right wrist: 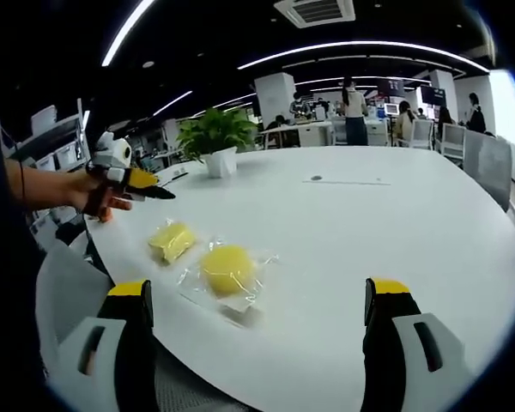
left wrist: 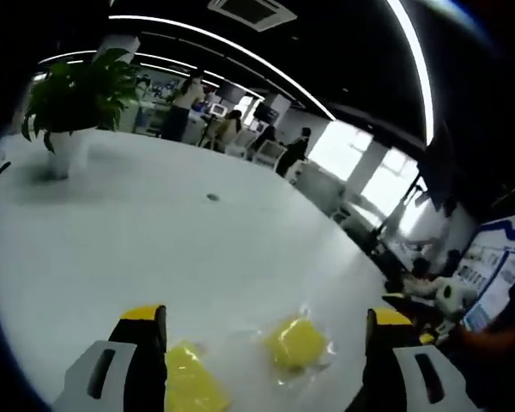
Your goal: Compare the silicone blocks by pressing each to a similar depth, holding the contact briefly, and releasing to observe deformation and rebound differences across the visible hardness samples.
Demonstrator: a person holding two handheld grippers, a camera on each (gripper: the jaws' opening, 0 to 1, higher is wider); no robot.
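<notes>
A large white table (right wrist: 386, 223) holds two yellow silicone blocks, each sealed in a clear plastic bag. In the right gripper view, the rounded block (right wrist: 227, 269) lies near the table's closest edge, its bag (right wrist: 240, 302) spreading flat around it. The squarer block (right wrist: 172, 240) sits just beside it, farther left and a little deeper onto the table.

The right gripper (right wrist: 256, 318) hangs above the near edge with its jaws spread wide and nothing between them. The rounded block lies ahead between the two jaws, not touched by either.

The left gripper (right wrist: 133, 180) shows at the left of this view, held in a person's hand (right wrist: 86, 190) off the table's left edge, well apart from both blocks. In the left gripper view its jaws stand wide apart and empty, with both blocks on the table below.

A potted plant (right wrist: 215, 142) stands far back on the table. Most of the white surface beyond the blocks lies open. People stand among desks in the distance.
</notes>
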